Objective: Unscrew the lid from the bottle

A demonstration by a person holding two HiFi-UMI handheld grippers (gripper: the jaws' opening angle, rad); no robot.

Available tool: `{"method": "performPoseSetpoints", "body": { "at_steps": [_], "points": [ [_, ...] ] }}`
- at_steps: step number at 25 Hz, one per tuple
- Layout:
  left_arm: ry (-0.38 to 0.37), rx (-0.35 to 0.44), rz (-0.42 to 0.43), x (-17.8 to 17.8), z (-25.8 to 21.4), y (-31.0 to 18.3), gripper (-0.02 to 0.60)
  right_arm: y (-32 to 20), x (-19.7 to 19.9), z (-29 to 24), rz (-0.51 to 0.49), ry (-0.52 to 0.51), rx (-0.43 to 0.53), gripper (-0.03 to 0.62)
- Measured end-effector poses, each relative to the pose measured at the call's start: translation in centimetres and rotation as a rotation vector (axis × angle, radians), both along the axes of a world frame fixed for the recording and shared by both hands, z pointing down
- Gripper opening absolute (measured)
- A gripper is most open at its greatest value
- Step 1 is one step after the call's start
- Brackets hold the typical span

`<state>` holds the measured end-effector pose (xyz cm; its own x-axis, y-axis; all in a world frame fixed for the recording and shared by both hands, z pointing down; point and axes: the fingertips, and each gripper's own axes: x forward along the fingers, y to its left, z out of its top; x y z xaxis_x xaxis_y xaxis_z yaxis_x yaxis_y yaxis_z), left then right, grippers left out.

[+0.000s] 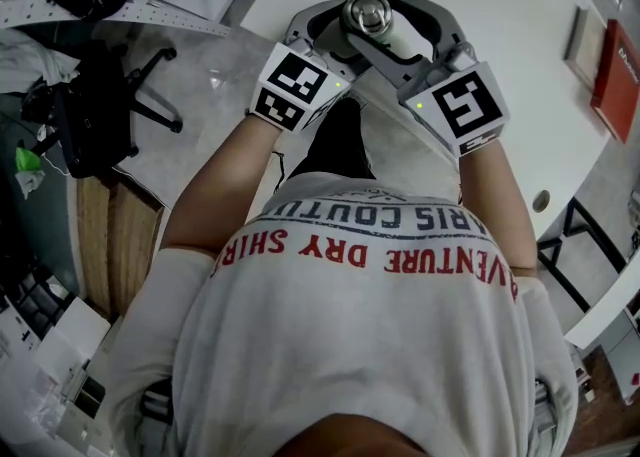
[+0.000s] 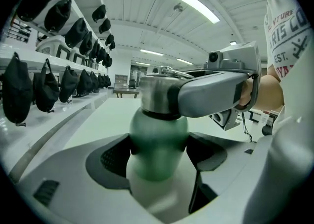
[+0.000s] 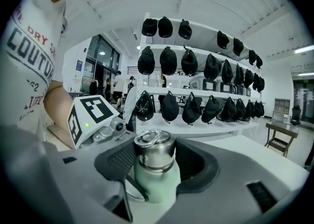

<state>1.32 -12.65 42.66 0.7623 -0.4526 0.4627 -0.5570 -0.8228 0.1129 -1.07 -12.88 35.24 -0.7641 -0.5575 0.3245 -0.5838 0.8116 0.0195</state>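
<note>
A pale green bottle with a steel lid stands upright between both grippers, above the white table's near edge. My left gripper is shut on the green body, one pad on each side. My right gripper is shut on the steel lid, which fills the gap between its pads. In the head view the lid shows from above, with the left gripper and the right gripper wrapped round it from either side. A ring lies flat on top of the lid.
The white table spreads beyond the bottle, with a red object at its right edge. A black office chair stands on the floor to the left. Shelves of black caps line the wall behind the table.
</note>
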Motion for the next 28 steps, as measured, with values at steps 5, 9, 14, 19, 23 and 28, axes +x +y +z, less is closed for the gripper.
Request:
{"method": "performPoseSetpoints", "body": {
  "at_steps": [5, 9, 14, 19, 23, 28],
  "points": [
    [-0.009, -0.006, 0.095, 0.01, 0.02, -0.02, 0.37, 0.07, -0.04, 0.01, -0.071, 0.014, -0.015, 0.247],
    [-0.02, -0.018, 0.184, -0.01, 0.05, 0.14, 0.37, 0.13, -0.13, 0.04, -0.119, 0.02, -0.037, 0.247],
    [-0.042, -0.03, 0.299, 0.11, 0.07, 0.2, 0.37, 0.11, -0.11, 0.0, -0.179, 0.049, -0.035, 0.247],
    [-0.062, -0.038, 0.42, 0.05, 0.05, 0.27, 0.37, 0.11, -0.23, -0.04, -0.253, 0.072, -0.058, 0.247],
    [-0.073, -0.039, 0.515, -0.1, 0.06, 0.32, 0.37, 0.15, -0.42, -0.1, -0.331, 0.102, -0.052, 0.247],
    [-0.096, -0.046, 0.64, -0.03, 0.12, 0.43, 0.37, 0.22, -0.34, -0.04, -0.433, 0.146, -0.037, 0.247]
  ]
}}
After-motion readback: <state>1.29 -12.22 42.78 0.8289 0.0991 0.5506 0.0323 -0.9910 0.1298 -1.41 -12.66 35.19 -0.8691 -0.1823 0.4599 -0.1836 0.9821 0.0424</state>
